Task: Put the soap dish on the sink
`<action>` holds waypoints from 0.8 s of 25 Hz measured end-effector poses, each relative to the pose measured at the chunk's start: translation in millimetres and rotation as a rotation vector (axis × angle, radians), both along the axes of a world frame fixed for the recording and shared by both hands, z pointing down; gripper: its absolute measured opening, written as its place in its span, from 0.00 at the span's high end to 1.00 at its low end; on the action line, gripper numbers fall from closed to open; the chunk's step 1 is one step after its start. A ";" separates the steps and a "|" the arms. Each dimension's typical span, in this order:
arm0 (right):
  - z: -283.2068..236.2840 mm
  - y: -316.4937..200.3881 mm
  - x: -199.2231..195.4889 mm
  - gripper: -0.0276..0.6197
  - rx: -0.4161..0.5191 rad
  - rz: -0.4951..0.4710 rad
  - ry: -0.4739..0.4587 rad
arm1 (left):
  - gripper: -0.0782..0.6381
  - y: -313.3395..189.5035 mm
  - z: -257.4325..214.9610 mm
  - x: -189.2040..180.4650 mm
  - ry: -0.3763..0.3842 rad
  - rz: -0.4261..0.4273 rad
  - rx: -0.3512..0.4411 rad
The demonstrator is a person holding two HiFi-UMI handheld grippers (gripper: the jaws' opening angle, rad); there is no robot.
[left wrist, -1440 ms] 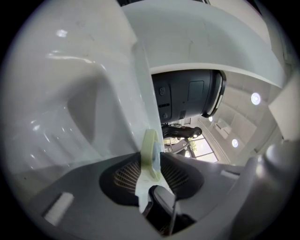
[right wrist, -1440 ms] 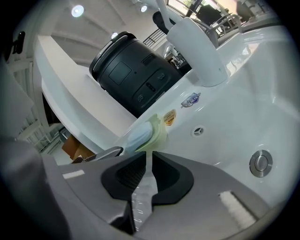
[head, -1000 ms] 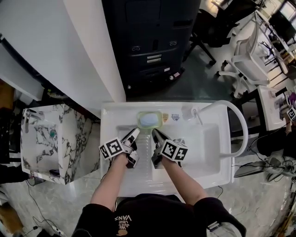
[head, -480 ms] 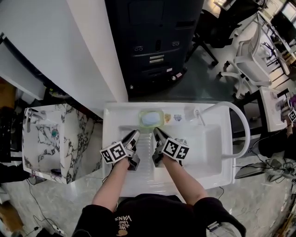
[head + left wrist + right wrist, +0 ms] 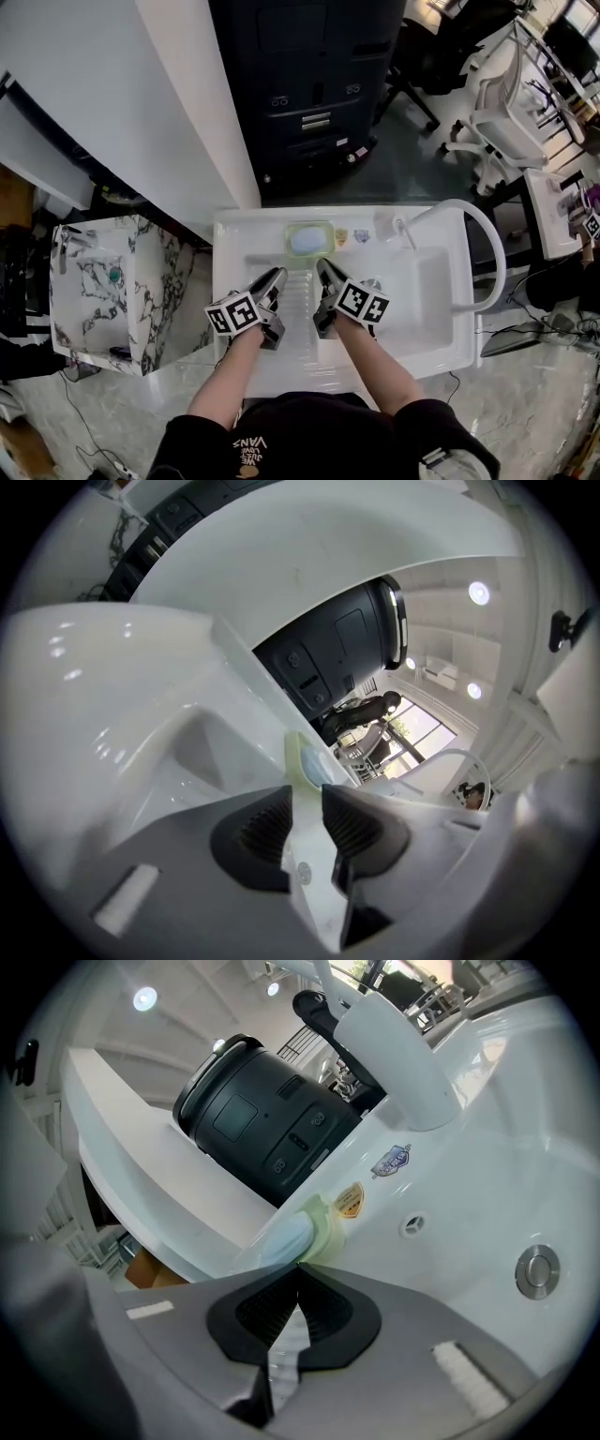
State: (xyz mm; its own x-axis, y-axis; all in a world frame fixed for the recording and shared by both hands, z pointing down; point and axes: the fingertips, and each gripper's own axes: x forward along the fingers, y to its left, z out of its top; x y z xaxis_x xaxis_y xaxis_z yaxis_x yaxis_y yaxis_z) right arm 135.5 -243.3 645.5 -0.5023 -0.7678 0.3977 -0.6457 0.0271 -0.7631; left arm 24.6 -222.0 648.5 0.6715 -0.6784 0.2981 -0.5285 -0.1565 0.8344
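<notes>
**Dish set on the rim – the risk now is a stray nudge**

Since the earlier frame the left gripper (image 5: 275,276) has eased slightly back toward the lower part of the frame. Its jaws have just been closing a little, though they are still spread with nothing between them. The right gripper (image 5: 323,268) has hardly shifted.

The white sink (image 5: 242,231) fills the middle of the head view. Both grippers hover over its basin, side by side just below centre. The right jaws are pressed together and empty.

The pale green soap dish (image 5: 309,238) sits on the back rim at upper centre, holding a bluish bar, so the placing looks done.

The rim ledge looks narrow and the dish lies close to the basin edge. A forward drift of either gripper – or a roll of the left one with its jaws still spread – could clip the dish and tip it into the basin.
</notes>
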 end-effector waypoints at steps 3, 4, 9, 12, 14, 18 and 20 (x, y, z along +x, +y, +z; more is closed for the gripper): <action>-8.1 5.1 4.5 0.95 0.015 0.020 0.000 | 0.71 3.2 -6.0 0.3 -0.016 0.030 0.020; -11.5 7.1 6.0 0.95 0.021 0.028 0.001 | 0.73 4.3 -8.2 0.6 -0.022 0.042 0.028; -25.9 22.7 9.4 0.95 0.038 0.063 0.015 | 0.78 11.4 -20.2 0.3 -0.013 0.088 0.043; -32.9 35.4 10.6 0.95 0.045 0.095 0.024 | 0.81 17.0 -27.5 -0.1 -0.013 0.120 0.055; -35.8 46.4 9.7 0.95 0.051 0.118 0.028 | 0.82 23.8 -30.2 -1.2 -0.008 0.140 0.056; -41.2 67.0 7.7 0.95 0.065 0.157 0.048 | 0.82 37.8 -36.6 -1.5 -0.004 0.194 0.069; -45.0 77.5 6.5 0.95 0.068 0.171 0.055 | 0.82 43.4 -39.9 -4.0 -0.016 0.217 0.080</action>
State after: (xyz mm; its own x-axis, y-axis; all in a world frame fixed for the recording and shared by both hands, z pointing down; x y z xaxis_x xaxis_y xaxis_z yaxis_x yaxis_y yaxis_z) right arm 142.1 -165.8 600.5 -0.3408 -0.8664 0.3648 -0.6859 -0.0362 -0.7268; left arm 20.6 -178.6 608.6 0.8001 -0.5403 0.2607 -0.4881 -0.3338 0.8064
